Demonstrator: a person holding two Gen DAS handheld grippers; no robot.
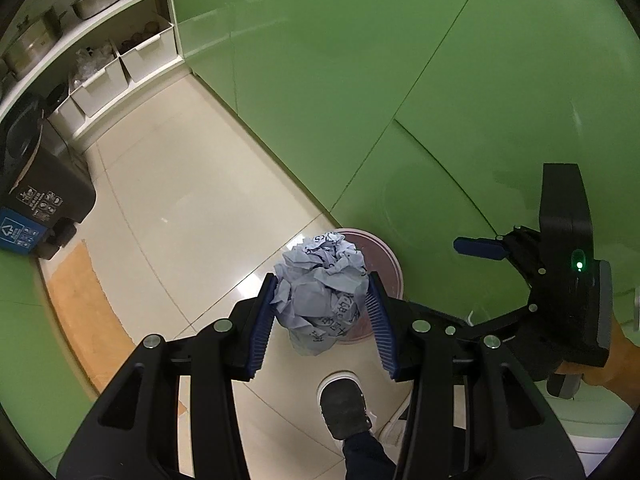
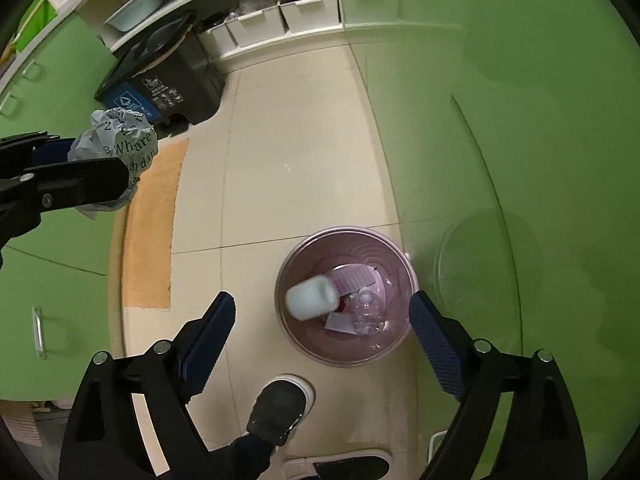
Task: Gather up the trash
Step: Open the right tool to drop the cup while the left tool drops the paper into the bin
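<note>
Two grippers hang over the tiled floor [image 2: 288,152], both pointing steeply down. Our left gripper [image 1: 322,316] is clenched on a crumpled paper ball [image 1: 320,292] with printed text, its blue ribbed pads [image 1: 262,328] pressing on either side of the wad. From the right wrist view, that same paper ball [image 2: 120,140] sits out to the left, held above the floor near a dark recycling bin [image 2: 172,76].

Our right gripper [image 2: 320,332] stands wide apart, with nothing between its fingers [image 2: 208,332]. Straight beneath it sits a pink waste basket [image 2: 296,344] on the floor beside the green cabinet [image 2: 520,120]. Inside the basket we see a white cup-like container [image 2: 310,296], blurred, above a clear plastic bottle [image 2: 366,312] and some pale scraps; we cannot tell whether the white container rests on them or is in the air.

One dark shoe [image 2: 278,408] of the person stands just below the basket in the view. White storage boxes [image 2: 280,20] line the low shelf at the back.
</note>
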